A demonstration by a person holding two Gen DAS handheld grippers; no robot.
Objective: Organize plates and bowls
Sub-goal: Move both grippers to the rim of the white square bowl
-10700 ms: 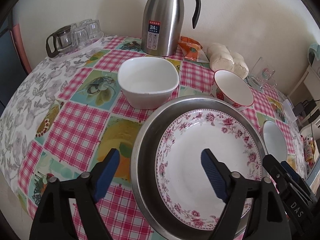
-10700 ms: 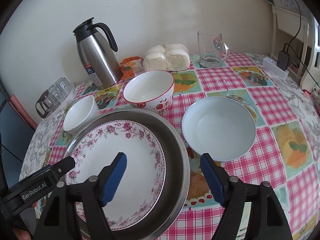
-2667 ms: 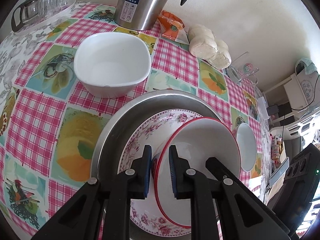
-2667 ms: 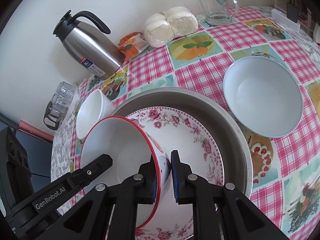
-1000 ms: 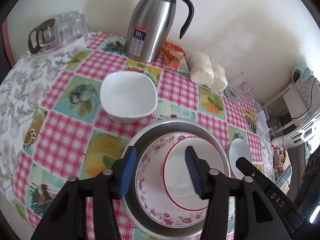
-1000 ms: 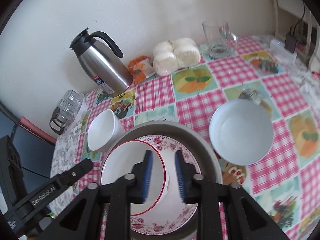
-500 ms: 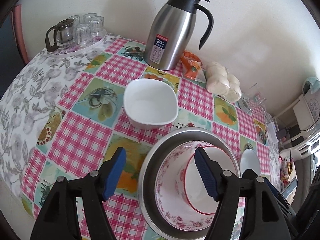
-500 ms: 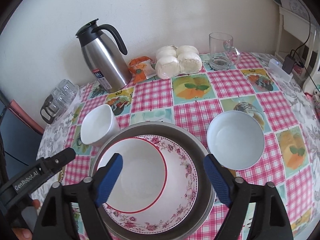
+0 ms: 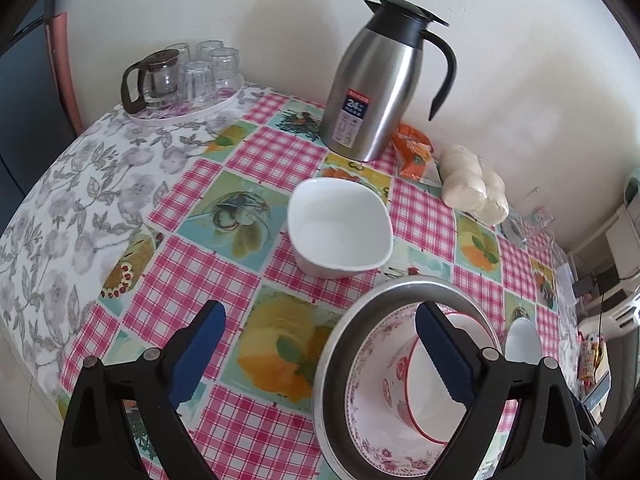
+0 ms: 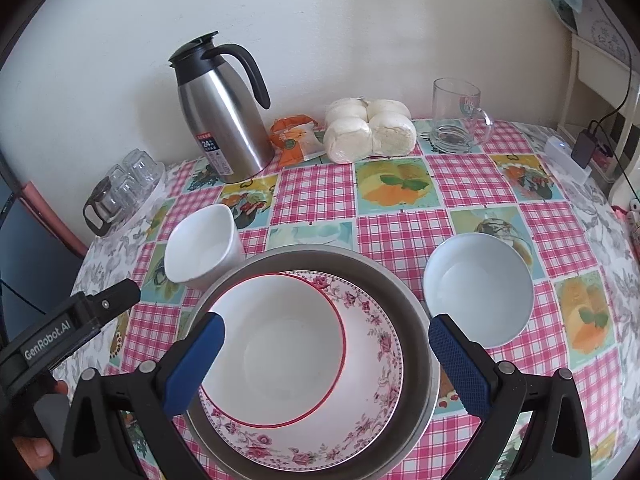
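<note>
A steel basin (image 10: 416, 312) sits at the table's near side and holds a floral-rimmed plate (image 10: 372, 344). A red-rimmed bowl (image 10: 280, 344) rests on the plate. The stack also shows in the left wrist view: basin (image 9: 340, 344), plate (image 9: 368, 364), bowl (image 9: 424, 412). A white square bowl (image 9: 340, 232) (image 10: 202, 248) stands left of the basin. A white round bowl (image 10: 480, 288) (image 9: 522, 340) stands to its right. My left gripper (image 9: 320, 352) is open and empty above the table, left of the basin. My right gripper (image 10: 326, 364) is open and empty above the stack.
A steel thermos jug (image 9: 380, 80) (image 10: 220, 120) stands at the back by the wall. Beside it lie an orange packet (image 10: 294, 140) and bagged buns (image 10: 368, 128). A glass mug (image 10: 458, 116) is at back right. A tray of glasses (image 9: 184, 80) is at back left.
Both grippers let go of the red-rimmed bowl on the plate, opened wide and drew back. The left gripper has swung left, away from the basin.
</note>
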